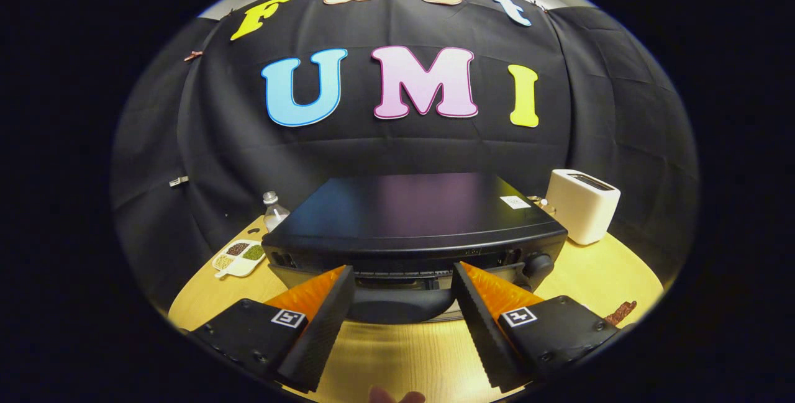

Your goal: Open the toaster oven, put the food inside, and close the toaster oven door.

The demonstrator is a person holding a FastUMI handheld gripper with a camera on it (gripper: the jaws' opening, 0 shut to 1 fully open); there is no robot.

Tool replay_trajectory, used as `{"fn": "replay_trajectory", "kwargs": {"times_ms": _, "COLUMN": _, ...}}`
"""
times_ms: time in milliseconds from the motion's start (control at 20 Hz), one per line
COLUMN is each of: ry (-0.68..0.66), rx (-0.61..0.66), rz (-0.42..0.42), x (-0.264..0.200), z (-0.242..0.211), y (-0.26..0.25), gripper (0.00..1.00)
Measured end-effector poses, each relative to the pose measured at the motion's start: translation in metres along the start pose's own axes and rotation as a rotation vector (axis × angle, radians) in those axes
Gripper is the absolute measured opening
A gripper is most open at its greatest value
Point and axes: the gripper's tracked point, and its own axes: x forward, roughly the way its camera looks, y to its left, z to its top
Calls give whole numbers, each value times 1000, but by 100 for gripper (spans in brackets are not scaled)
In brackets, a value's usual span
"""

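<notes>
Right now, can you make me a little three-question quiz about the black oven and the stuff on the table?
1. True or false: the gripper has its jaws spread wide, with the dark curved door handle of the black toaster oven between them.
2. What stands on the round wooden table beside the oven's knob side? A) cream two-slot toaster B) red kettle C) blue bowl
3. Fill in: beside the oven's other side, in front of the clear plastic bottle, lies a white divided ____ holding beans and grains.

Key: 1 true; 2 A; 3 tray.
</notes>
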Motion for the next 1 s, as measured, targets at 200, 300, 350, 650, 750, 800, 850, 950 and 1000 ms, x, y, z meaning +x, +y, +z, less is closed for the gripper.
{"fn": "replay_trajectory", "kwargs": {"times_ms": 200, "ry": 10, "rx": 5, "rz": 1, "x": -13, "z": -10, "y": -2, "gripper": 98}}
{"fn": "replay_trajectory", "kwargs": {"times_ms": 300, "ry": 1, "rx": 1, "rz": -1, "x": -14, "z": -10, "y": -1, "gripper": 98}}
{"fn": "replay_trajectory", "kwargs": {"times_ms": 350, "ry": -3, "rx": 6, "rz": -3, "x": -12, "z": -8, "y": -2, "gripper": 98}}
{"fn": "replay_trajectory", "kwargs": {"times_ms": 650, "ry": 3, "rx": 5, "rz": 12, "x": 9, "z": 7, "y": -1, "gripper": 98}}
{"fn": "replay_trajectory", "kwargs": {"times_ms": 750, "ry": 7, "rx": -2, "rz": 13, "x": 6, "z": 5, "y": 0, "gripper": 98}}
{"fn": "replay_trajectory", "kwargs": {"times_ms": 800, "ry": 6, "rx": -3, "rz": 12, "x": 2, "z": 4, "y": -1, "gripper": 98}}
{"fn": "replay_trajectory", "kwargs": {"times_ms": 850, "ry": 4, "rx": 0, "rz": 12, "x": -1, "z": 1, "y": -1, "gripper": 98}}
{"fn": "replay_trajectory", "kwargs": {"times_ms": 950, "ry": 5, "rx": 5, "rz": 12, "x": -9, "z": -5, "y": -1, "gripper": 98}}
{"fn": "replay_trajectory", "kwargs": {"times_ms": 1000, "ry": 10, "rx": 2, "rz": 13, "x": -14, "z": -9, "y": -1, "gripper": 98}}
